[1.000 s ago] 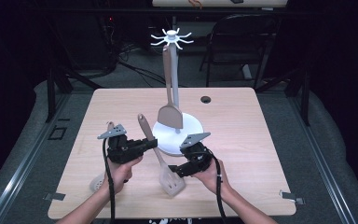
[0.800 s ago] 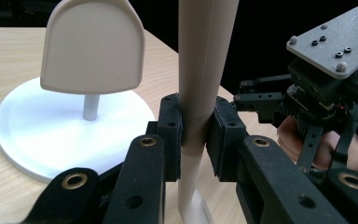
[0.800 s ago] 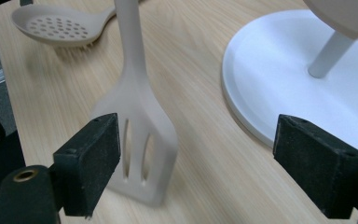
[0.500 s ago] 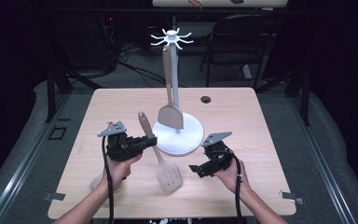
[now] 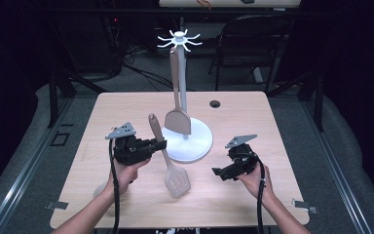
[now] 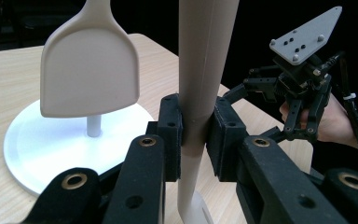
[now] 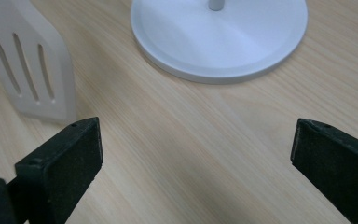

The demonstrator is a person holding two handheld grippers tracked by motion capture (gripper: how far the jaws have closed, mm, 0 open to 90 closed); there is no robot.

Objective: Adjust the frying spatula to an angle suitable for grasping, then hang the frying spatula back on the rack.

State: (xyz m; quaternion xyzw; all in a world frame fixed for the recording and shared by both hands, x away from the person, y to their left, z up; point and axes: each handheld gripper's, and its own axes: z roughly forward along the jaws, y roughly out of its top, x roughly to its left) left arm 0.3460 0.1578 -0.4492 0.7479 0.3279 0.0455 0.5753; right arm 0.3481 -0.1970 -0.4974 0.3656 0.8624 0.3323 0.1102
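bare table (image 5: 253,122) right of white rack (image 5: 185,141), slotted spatula (image 5: 176,179) beside it

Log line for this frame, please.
left gripper: shut on slotted spatula handle | right gripper: open, jaws just opening, nothing between | solid spatula: hanging on white rack

The stand (image 5: 184,141) is placed near the middle of the table (image 5: 253,117), and all places are given from it. A solid spatula (image 5: 177,119) is hung on it, just in front of its post. Left of its base, the slotted spatula (image 5: 168,156) is held off the table by the left gripper (image 5: 161,144), its blade toward the person. The right gripper (image 5: 217,172) is found right of the base, nearer the person, with nothing between its jaws. A small hole (image 5: 215,104) is seen in the table behind the stand, to the right
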